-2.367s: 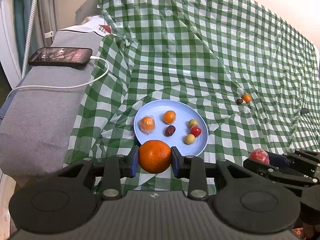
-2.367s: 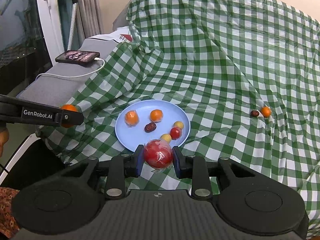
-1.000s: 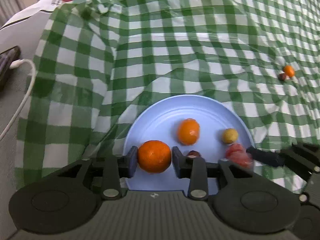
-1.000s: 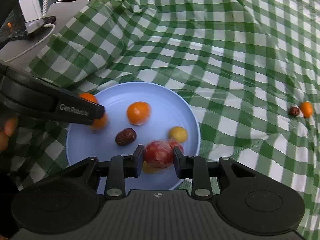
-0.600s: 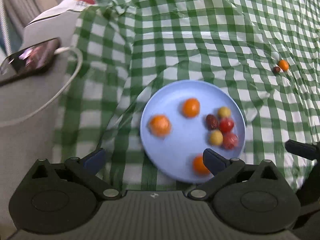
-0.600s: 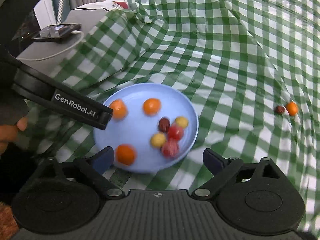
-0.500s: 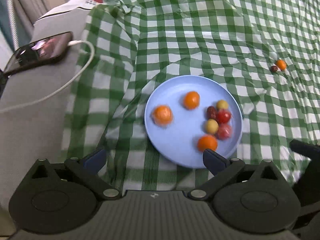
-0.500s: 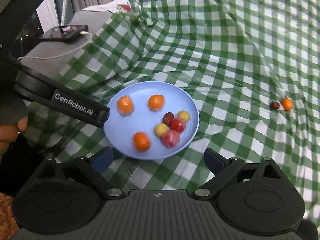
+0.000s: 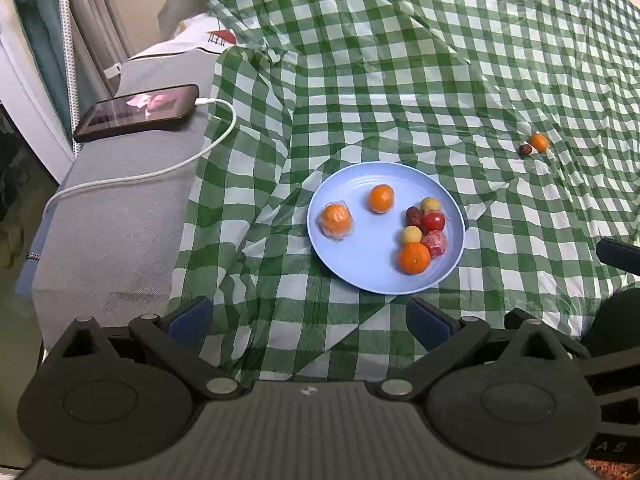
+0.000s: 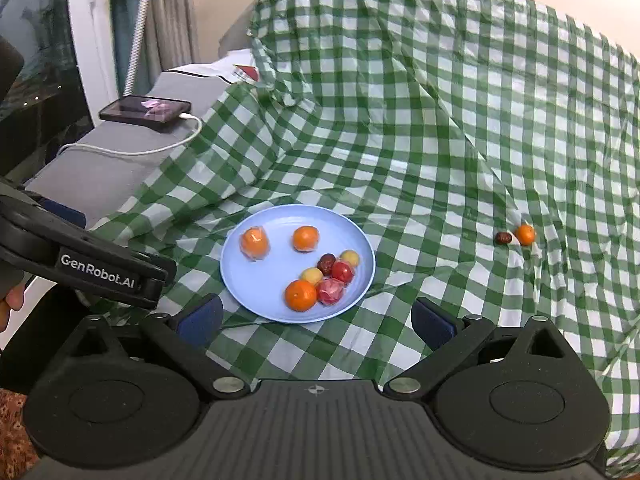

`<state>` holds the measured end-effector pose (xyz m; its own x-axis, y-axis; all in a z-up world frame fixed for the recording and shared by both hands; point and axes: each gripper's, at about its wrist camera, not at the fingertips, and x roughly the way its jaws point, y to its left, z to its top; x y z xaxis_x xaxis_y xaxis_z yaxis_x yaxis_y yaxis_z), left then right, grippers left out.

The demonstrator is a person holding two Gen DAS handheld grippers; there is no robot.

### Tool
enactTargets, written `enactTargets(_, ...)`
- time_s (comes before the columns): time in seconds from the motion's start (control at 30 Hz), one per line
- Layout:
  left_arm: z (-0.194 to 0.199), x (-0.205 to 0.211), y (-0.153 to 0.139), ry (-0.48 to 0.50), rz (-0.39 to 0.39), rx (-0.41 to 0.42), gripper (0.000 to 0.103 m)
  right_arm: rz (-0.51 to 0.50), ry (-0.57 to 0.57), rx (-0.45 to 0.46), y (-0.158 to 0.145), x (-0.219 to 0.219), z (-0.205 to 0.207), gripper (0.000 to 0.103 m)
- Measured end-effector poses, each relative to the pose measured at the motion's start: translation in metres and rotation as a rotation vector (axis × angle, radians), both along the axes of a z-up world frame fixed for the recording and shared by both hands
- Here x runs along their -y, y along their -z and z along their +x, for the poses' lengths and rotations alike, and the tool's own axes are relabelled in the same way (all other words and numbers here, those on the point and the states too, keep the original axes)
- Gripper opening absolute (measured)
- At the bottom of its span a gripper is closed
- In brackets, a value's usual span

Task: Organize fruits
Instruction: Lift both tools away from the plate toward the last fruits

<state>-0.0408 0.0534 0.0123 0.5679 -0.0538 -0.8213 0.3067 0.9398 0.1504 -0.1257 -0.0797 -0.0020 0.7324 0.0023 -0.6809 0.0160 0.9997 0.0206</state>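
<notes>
A light blue plate (image 9: 360, 256) lies on the green checked cloth (image 9: 400, 80) with several fruits on it. Among them, side by side at its near edge, are a big orange (image 9: 414, 258) and a plastic-wrapped red fruit (image 9: 436, 243). The same plate (image 10: 256, 280), orange (image 10: 300, 295) and red fruit (image 10: 331, 291) show in the right wrist view. A small orange (image 9: 539, 141) and a dark date (image 9: 525, 149) lie off the plate, far right. My left gripper (image 9: 308, 318) is open and empty, short of the plate. My right gripper (image 10: 316, 320) is open and empty too.
A phone (image 9: 136, 112) on a white charging cable (image 9: 160, 168) rests on a grey cushion (image 9: 112, 240) to the left of the cloth. The left gripper's black finger (image 10: 100, 272) crosses the left side of the right wrist view. Curtains hang at the far left.
Both grippers opened, leaving the big orange and the wrapped red fruit on the plate. Both then drew back and upward from the plate.
</notes>
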Motion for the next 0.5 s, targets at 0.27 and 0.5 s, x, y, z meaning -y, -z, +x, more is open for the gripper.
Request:
enactTargets(0.27,-0.012,-0.002,-0.007,0.007,-0.007,0.03,0.103,-0.008,0.003,0.04,-0.009,0.0,-0.012,0.1)
enactTargets(0.5,-0.013,0.002,-0.007,0.019,0.003,0.03,0.103,0.002,0.02,0.04,-0.008,0.004,-0.013,0.1)
